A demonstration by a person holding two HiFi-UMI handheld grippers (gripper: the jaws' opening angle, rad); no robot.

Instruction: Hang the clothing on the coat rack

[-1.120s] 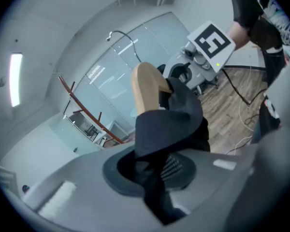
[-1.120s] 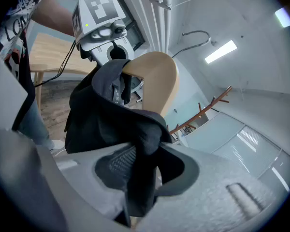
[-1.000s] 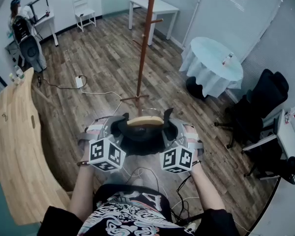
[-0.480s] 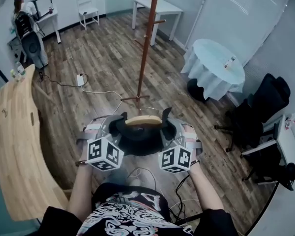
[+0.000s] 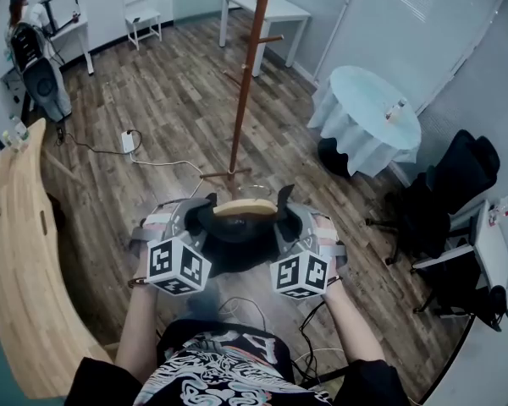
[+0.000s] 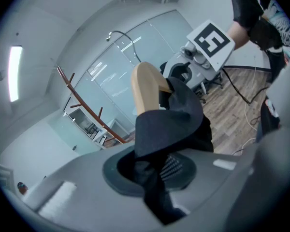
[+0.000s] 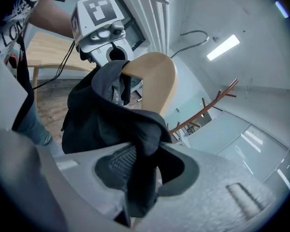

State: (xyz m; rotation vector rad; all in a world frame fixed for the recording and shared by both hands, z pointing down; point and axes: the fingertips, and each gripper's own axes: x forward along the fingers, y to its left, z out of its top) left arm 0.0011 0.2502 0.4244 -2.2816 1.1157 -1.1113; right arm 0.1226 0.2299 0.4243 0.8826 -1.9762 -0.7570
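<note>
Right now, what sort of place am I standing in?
Probably an office or lab room: a desk with a monitor, black office chairs, a cloth-covered round table and frosted glass partitions.

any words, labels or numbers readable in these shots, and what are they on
"LON", then cut off: white print on the person's black T-shirt.
On the marker cube of the left gripper and the marker cube of the right gripper: black-and-white square patterns, no words.
Dark garment on the wooden hanger: no readable label.
Small items on the round white-clothed table: too small to read.
</note>
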